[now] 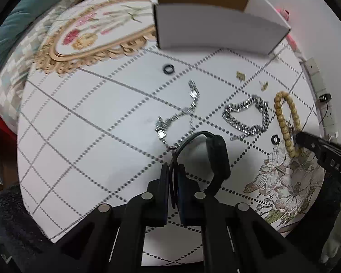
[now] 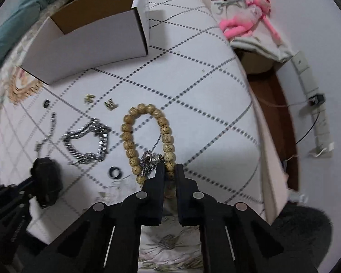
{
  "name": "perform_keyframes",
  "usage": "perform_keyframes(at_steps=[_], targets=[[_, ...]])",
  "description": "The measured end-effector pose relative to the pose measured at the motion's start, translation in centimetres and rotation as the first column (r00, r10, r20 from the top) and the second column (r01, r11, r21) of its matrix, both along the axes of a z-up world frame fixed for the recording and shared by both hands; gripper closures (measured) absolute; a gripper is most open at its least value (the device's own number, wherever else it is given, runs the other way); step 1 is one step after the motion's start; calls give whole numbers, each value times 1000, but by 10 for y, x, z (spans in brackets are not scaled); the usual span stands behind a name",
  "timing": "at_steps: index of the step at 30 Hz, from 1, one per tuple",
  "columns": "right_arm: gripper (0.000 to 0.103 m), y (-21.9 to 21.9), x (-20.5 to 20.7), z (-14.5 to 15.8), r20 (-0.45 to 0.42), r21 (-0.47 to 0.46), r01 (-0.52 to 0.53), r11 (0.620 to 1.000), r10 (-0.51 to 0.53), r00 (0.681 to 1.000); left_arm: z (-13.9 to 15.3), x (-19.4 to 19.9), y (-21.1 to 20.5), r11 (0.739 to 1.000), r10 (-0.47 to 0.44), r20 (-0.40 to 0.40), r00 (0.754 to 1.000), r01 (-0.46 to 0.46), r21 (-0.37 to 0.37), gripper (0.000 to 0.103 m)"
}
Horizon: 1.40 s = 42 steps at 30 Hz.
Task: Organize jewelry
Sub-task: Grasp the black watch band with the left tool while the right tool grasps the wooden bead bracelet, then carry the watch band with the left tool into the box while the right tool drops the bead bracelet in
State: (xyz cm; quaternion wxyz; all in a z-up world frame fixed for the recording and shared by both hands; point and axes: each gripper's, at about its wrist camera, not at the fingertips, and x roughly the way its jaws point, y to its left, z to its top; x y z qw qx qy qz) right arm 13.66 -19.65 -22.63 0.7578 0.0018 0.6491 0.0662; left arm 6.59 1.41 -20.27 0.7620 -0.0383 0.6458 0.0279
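Nearly all of the jewelry is still loose on the checked cloth (image 1: 84, 118), and nothing shows inside the open white box (image 1: 216, 29) at the far edge, though only part of its inside is visible, so the sorting looks barely begun. The left gripper (image 1: 174, 177) has its fingers nearly together on the strap of a black watch (image 1: 217, 157), which curls up in front of it above the near middle of the cloth. The right gripper (image 2: 169, 170) has its fingers close together over the near end of the wooden bead bracelet (image 2: 147, 134), beside a small silver charm on a fine chain (image 2: 151, 160); whether they actually pinch the beads I cannot tell. Left to gather, as far as can be seen: the heavy silver chain bracelet (image 1: 246, 116), a thinner silver chain (image 1: 181, 113), two dark rings (image 1: 168, 69) (image 1: 275, 139), and two small gold pieces (image 1: 240, 75) (image 1: 264, 85) toward the far right edge.
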Motion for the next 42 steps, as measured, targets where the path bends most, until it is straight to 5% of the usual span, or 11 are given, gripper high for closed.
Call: perform_keyframes(at_steps=[13, 28, 37, 42], targets=[[94, -10, -17, 69, 75, 180, 20, 983, -34, 997, 65, -7, 24, 999, 9, 113, 994, -5, -38, 99], [94, 23, 59, 176, 260, 261, -110, 959, 39, 965, 116, 92, 15, 997, 45, 240, 970, -30, -65, 99], [94, 50, 132, 163, 233, 248, -103, 963, 44, 972, 101, 167, 28, 994, 63, 188, 980, -45, -95, 99], [94, 60, 158, 139, 202, 242, -94, 966, 45, 978, 82, 198, 32, 989, 72, 118, 990, -55, -139, 89]])
